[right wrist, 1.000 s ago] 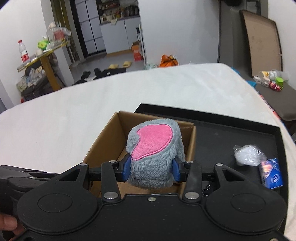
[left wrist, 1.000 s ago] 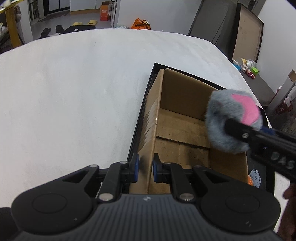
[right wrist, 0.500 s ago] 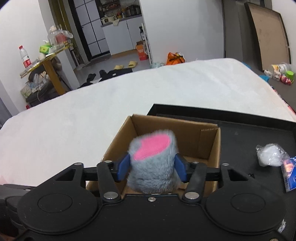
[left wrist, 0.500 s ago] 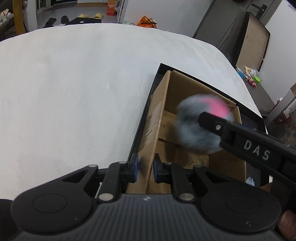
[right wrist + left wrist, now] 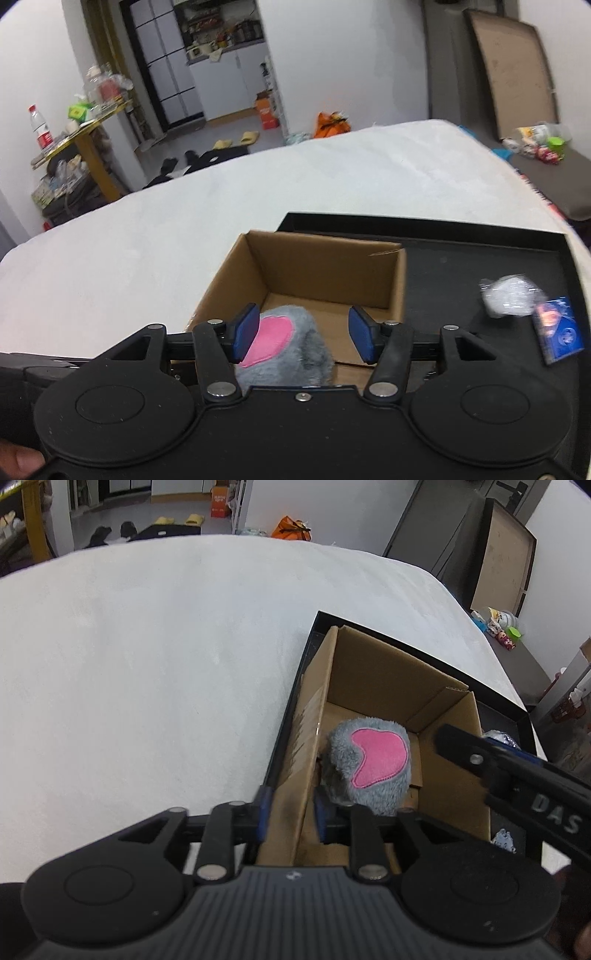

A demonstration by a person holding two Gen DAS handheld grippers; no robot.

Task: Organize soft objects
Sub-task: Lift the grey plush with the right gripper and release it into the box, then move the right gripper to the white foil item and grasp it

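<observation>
A: Left gripper (image 5: 289,816)?
B: Clamped on the cardboard box (image 5: 384,686) near wall.
A: Right gripper (image 5: 303,334)?
B: Jaws spread, gripping nothing. Grey-and-pink plush toy (image 5: 284,345) lies in the box, below and between its pads (image 5: 245,332); contact unclear.

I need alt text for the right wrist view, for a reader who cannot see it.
The right gripper is open above a cardboard box with a grey and pink plush toy inside. The box stands on a black tray on a white table.
</observation>
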